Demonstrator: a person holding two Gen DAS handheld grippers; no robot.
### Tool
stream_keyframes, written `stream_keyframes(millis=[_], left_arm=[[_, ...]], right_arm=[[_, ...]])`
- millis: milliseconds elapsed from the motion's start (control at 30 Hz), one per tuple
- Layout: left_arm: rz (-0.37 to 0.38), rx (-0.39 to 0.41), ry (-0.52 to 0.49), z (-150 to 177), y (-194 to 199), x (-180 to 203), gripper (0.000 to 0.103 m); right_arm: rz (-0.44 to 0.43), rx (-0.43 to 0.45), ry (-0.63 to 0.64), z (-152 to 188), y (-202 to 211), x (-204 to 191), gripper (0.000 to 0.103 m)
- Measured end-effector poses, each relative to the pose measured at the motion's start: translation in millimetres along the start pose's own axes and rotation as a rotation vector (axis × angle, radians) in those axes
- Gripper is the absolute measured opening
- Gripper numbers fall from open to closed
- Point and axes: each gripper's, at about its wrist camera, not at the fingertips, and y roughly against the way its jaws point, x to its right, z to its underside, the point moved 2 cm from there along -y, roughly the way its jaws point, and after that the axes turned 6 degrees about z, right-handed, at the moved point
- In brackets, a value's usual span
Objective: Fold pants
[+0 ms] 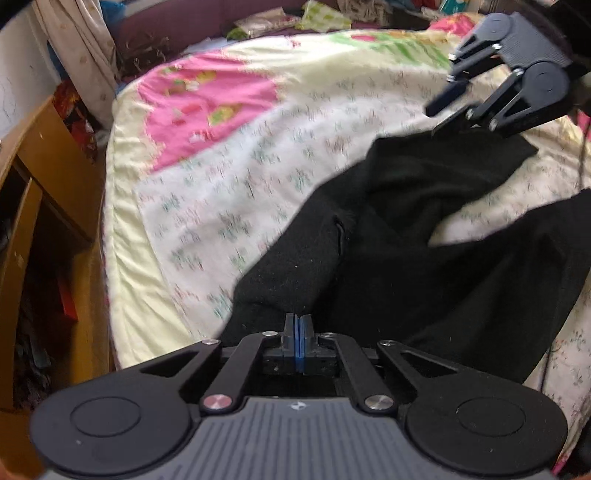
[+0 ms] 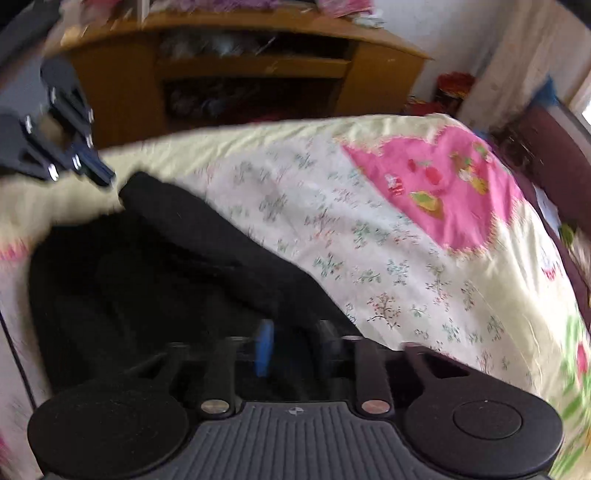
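Observation:
Black pants (image 1: 388, 258) lie crumpled on a flower-print quilt (image 1: 221, 184), one leg stretching to the right. My left gripper (image 1: 299, 325) sits at the bottom of the left wrist view, its blue pads pressed together with no cloth showing between them. In the right wrist view the left gripper (image 2: 101, 175) hovers just beside a corner of the pants (image 2: 166, 251). My right gripper (image 1: 441, 116) hangs over the pants' far corner, jaws apart. In its own view the right gripper (image 2: 295, 343) shows a blurred blue pad (image 2: 264, 347), with a gap and the pants below.
A wooden shelf unit (image 2: 258, 74) stands beyond the bed's edge, also seen as the wooden unit (image 1: 40, 166) on the left. A pale curtain (image 1: 74, 44) hangs in the corner. Loose clothes (image 1: 314, 14) pile up at the bed's far end. The quilt (image 2: 406, 240) has a pink patch.

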Motion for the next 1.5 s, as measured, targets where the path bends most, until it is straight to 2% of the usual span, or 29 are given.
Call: stream_keyframes(millis=[133, 267, 400, 467, 533, 600, 700, 767, 800, 900, 933, 967, 1100, 1167, 1200, 1233, 1267, 1333, 1400, 1500], left_arm=[[-0.028, -0.006, 0.026, 5, -20, 0, 0.013], [-0.022, -0.003, -0.006, 7, -25, 1, 0.014], [-0.007, -0.012, -0.026, 12, -31, -1, 0.016], [0.016, -0.014, -0.022, 13, -33, -2, 0.018], [0.031, -0.009, -0.028, 14, -35, -1, 0.023], [0.041, -0.007, -0.036, 14, -39, 2, 0.029], [0.061, -0.006, -0.053, 13, -49, 5, 0.035], [0.043, -0.009, -0.079, 11, -56, 6, 0.038], [0.014, -0.011, -0.1, 11, -61, 7, 0.038], [-0.067, -0.023, -0.11, 8, -72, 2, 0.033], [-0.077, -0.029, -0.094, 7, -75, -1, 0.021], [-0.082, -0.038, -0.08, 6, -78, -5, 0.015], [-0.126, -0.058, -0.104, 7, -81, -6, 0.014], [-0.111, -0.021, -0.079, 9, -63, -1, 0.016], [-0.09, -0.012, -0.054, 11, -54, 2, 0.02], [-0.073, -0.012, -0.043, 15, -48, 6, 0.034], [-0.073, -0.006, -0.062, 19, -43, 14, 0.056], [-0.121, 0.011, -0.15, 28, -45, 33, 0.079], [-0.165, 0.013, -0.23, 34, -57, 49, 0.079], [-0.182, -0.004, -0.254, 41, -83, 59, 0.079]], right_arm=[[0.022, -0.029, 0.178, 7, -53, -21, 0.021], [0.045, -0.027, 0.357, 11, -90, -27, 0.028], [0.042, -0.024, 0.34, 2, -111, -9, 0.029], [0.038, -0.036, 0.379, 0, -118, -5, 0.03], [0.012, -0.077, 0.399, 3, -129, 2, 0.035], [0.008, -0.138, 0.404, 9, -146, 9, 0.036], [-0.025, -0.184, 0.332, 13, -164, 17, 0.025], [-0.044, -0.195, 0.27, 13, -165, 19, 0.004], [-0.052, -0.199, 0.227, 12, -163, 20, 0.001], [-0.045, -0.194, 0.131, 10, -149, 22, 0.0], [-0.046, -0.19, 0.088, 8, -142, 23, 0.0], [-0.046, -0.183, 0.048, 6, -135, 25, 0.0], [-0.047, -0.155, -0.047, 1, -114, 34, 0.0], [-0.046, -0.146, -0.066, 0, -109, 35, 0.0], [-0.053, -0.143, -0.078, 0, -109, 36, 0.0], [-0.053, -0.138, -0.081, 0, -109, 38, 0.0], [-0.05, -0.133, -0.081, 0, -108, 37, 0.0], [-0.049, -0.132, -0.097, -1, -108, 39, 0.0], [-0.049, -0.13, -0.111, -2, -105, 40, 0.0], [-0.045, -0.126, -0.12, -5, -99, 43, 0.0]])
